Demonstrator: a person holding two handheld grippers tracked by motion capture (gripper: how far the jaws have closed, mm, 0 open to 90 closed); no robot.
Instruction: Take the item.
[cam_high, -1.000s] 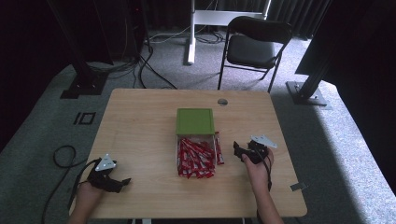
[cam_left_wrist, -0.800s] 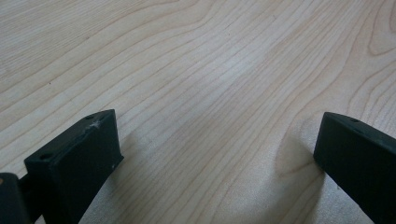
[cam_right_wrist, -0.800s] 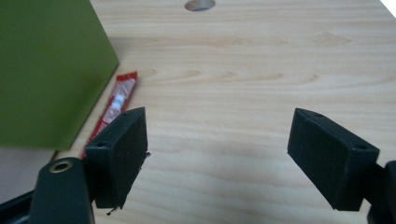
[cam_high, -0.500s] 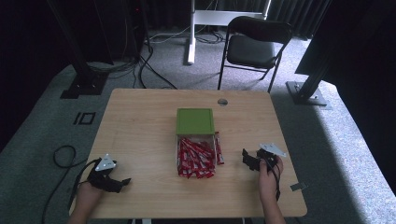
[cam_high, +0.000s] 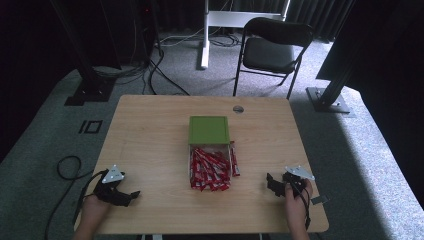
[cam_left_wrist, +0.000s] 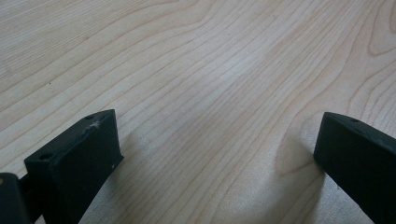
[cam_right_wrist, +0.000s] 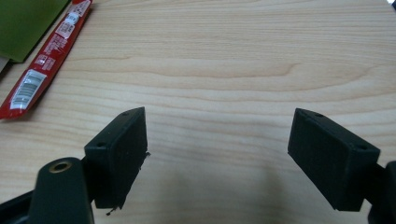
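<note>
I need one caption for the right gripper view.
Open right gripper over the wooden table, one red packet lying nearby.

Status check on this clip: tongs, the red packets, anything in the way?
Left tongs open, empty, on bare table. Right tongs open, empty, apart from red packets. Green box behind the packets. Nothing between.

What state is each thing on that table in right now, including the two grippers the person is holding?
Left gripper: open, empty, low over bare table.
Right gripper: open, empty, apart from the packets.
Green lid: lying flat behind the tray.
Clear tray: open, full of red packets.
Single red packet: outside the tray, flat on the table.
</note>
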